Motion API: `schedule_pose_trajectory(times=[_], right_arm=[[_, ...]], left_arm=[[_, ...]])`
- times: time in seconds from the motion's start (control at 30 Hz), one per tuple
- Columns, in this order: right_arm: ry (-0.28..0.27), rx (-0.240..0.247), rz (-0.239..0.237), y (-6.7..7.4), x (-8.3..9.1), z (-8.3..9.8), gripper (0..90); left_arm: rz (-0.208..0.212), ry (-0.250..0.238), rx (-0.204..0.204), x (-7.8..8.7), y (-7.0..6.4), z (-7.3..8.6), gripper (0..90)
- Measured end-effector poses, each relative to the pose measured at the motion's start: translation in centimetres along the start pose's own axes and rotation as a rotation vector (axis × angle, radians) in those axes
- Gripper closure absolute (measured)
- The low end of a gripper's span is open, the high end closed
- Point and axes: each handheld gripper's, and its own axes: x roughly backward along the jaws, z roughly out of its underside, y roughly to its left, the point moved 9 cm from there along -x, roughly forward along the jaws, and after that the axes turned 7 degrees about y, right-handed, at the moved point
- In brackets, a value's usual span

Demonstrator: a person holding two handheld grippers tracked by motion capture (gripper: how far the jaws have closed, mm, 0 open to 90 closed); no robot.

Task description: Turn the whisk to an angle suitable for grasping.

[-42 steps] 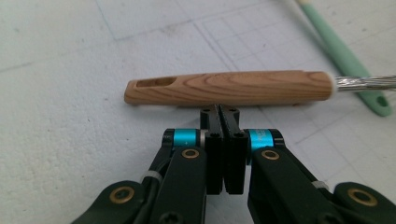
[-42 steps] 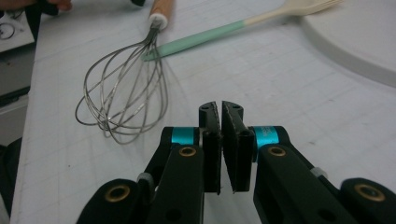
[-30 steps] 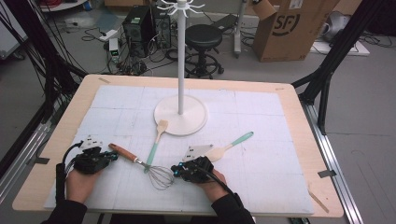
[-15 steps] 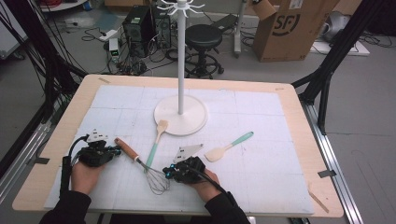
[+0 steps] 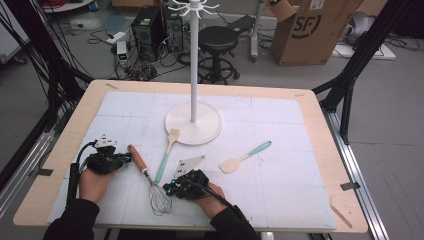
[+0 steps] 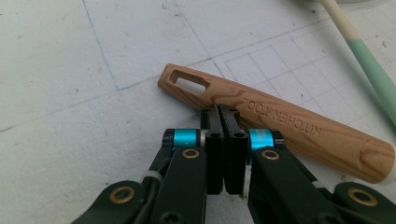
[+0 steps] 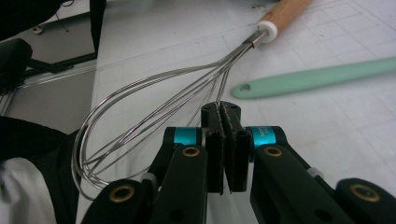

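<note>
A whisk lies on the white mat, its wooden handle [image 5: 138, 158] pointing away and its wire head [image 5: 160, 200] near the front edge. My left gripper [image 5: 126, 159] is shut, with its tips against the side of the wooden handle [image 6: 285, 128] just below the hanging slot. In its own view the left gripper [image 6: 223, 111] has nothing between its pressed jaws. My right gripper [image 5: 169, 190] is shut too, beside the wire head. The right gripper [image 7: 222, 108] tips touch the wire loops [image 7: 154, 107]; whether a wire is pinched I cannot tell.
A white stand with a round base [image 5: 210, 131] and a tall pole rises at mid-table. A spatula with a mint handle [image 5: 166, 152] lies right of the whisk, its handle end [image 7: 317, 74] close to my right gripper. A second spatula [image 5: 245, 157] lies further right.
The right gripper slid left to the wire head. The left gripper moved right and forward to the handle. The whisk turned: its head came nearer the front edge, its handle end went farther away.
</note>
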Motion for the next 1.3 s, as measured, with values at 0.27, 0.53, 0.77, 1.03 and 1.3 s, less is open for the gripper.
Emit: schedule_pose_trajectory(times=[0.27, 0.53, 0.77, 1.03, 1.3], right_arm=[[0.007, 0.014, -0.027, 0.8, -1.4, -1.0, 88.2], [0.006, 0.016, -0.028, 1.2, -2.7, -2.3, 88.3], [0.003, 0.022, -0.024, 1.5, -3.8, -3.6, 88.2], [-0.011, -0.005, 0.01, 1.0, -4.3, -4.1, 87.9], [0.013, 0.0, -0.004, 1.2, -3.0, -2.5, 88.1]], left_arm=[[0.012, 0.002, -0.002, -0.2, 0.2, -0.2, 89.0], [0.046, -0.02, 0.031, -0.9, 0.1, -1.0, 89.1], [0.094, -0.038, 0.033, -1.4, -0.6, -1.3, 89.1], [0.097, -0.026, 0.005, -1.0, -0.5, -0.9, 89.1], [0.099, -0.001, -0.018, -0.4, -0.1, -0.3, 89.1]])
